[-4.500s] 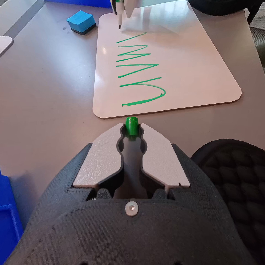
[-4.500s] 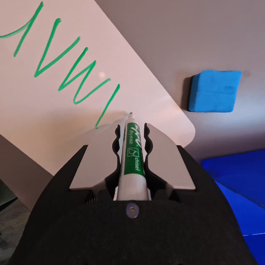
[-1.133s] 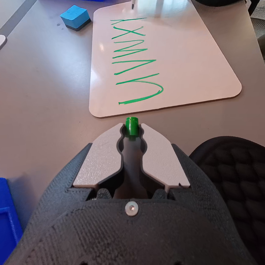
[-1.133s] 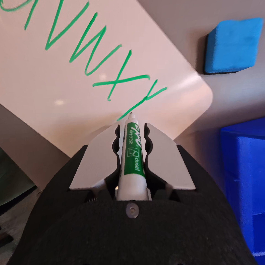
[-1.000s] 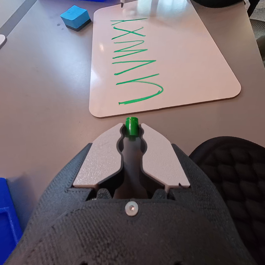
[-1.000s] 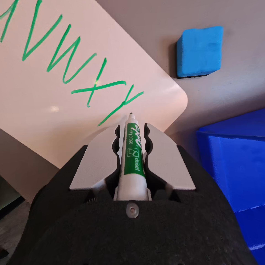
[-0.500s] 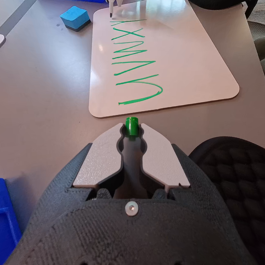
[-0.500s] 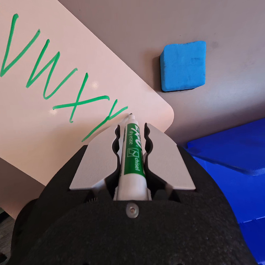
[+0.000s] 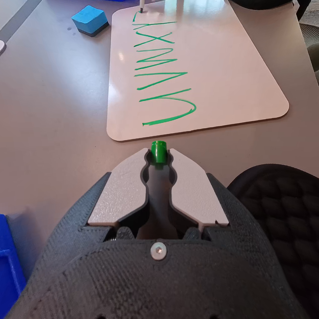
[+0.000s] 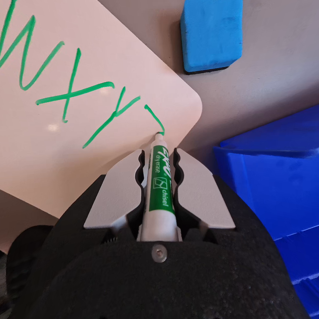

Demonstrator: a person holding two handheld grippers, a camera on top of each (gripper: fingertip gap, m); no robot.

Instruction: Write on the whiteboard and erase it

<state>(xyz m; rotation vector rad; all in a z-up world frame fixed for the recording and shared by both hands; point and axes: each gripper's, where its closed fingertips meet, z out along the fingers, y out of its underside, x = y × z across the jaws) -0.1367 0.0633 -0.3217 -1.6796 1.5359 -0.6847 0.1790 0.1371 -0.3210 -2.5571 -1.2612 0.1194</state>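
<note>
Marker [image 10: 159, 183] is pinched lengthwise in the right claw [image 10: 159, 151], its long axis along the fingers, tip pressed on the whiteboard [image 10: 51, 155] near the corner by the blue eraser [image 10: 211, 32]. Green cap [image 9: 158, 151] is gripped in the left claw [image 9: 158, 152], above the table [image 9: 51, 103].

Each tool has a black, ribbed printed body with one silver screw at its centre. The left tool [image 9: 158, 152] and right tool [image 10: 158, 151] carry pale grey fingers [image 9: 124, 188] with wavy black inner edges.
</note>
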